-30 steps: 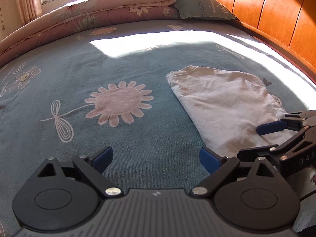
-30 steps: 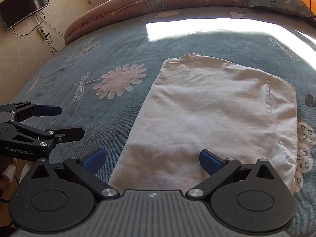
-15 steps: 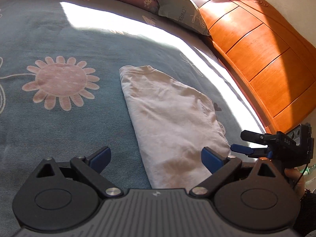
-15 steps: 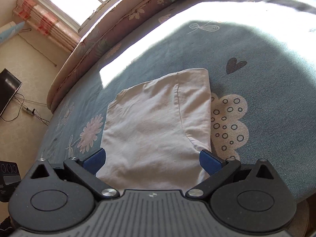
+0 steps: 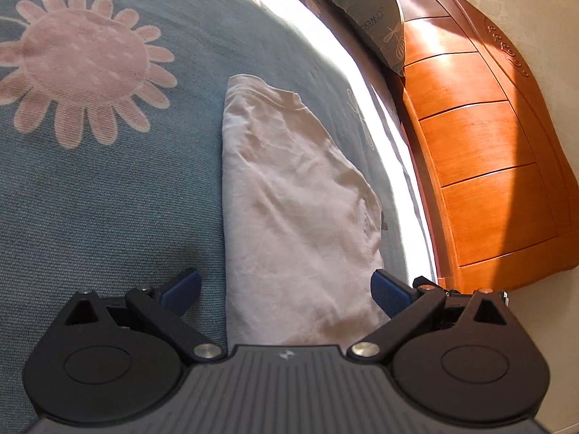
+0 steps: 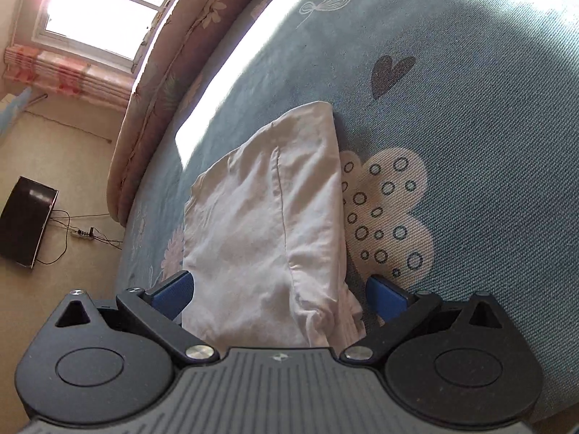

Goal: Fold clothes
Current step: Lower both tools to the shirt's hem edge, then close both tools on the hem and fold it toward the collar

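Note:
A pale, cream-white garment [image 5: 289,209] lies folded in a long strip on the blue flowered bedspread [image 5: 90,199]. My left gripper [image 5: 286,289] is open, its blue pads straddling the near end of the cloth without holding it. In the right wrist view the same garment [image 6: 267,224] runs away from me, a seam down its length and a bunched hem at the near right. My right gripper [image 6: 278,289] is open too, one pad on each side of the cloth's near end. Neither gripper shows in the other's view.
An orange wooden headboard [image 5: 481,144] rises at the right, with a grey-green pillow [image 5: 376,25] against it. A rolled floral quilt [image 6: 170,72] lines the bed's far edge below a window [image 6: 97,11]. A dark box [image 6: 25,220] and cables sit on the floor.
Both grippers have come closer and lower over the garment's near end, each turning so the cloth lies lengthwise between its open pads. The right gripper has left the left wrist view.

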The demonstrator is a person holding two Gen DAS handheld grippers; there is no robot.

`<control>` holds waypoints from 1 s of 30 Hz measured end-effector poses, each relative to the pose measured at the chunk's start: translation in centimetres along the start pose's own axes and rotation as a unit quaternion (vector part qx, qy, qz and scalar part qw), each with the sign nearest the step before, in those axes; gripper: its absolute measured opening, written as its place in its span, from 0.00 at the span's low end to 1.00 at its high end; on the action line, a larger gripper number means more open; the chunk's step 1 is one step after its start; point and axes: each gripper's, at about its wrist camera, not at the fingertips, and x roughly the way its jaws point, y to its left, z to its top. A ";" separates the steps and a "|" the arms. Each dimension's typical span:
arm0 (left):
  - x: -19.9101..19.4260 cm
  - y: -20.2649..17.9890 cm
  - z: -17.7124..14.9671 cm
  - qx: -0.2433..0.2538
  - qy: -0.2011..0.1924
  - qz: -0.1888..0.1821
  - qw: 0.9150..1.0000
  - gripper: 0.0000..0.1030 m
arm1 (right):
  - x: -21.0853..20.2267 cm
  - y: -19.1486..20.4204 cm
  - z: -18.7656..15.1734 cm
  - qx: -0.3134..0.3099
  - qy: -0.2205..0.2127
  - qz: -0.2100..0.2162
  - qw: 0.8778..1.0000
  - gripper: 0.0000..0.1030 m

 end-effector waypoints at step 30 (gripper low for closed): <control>2.1 -0.6 0.8 0.019 0.015 -0.037 0.999 0.99 | 3.8 0.3 2.1 -0.002 0.037 0.085 0.996 1.00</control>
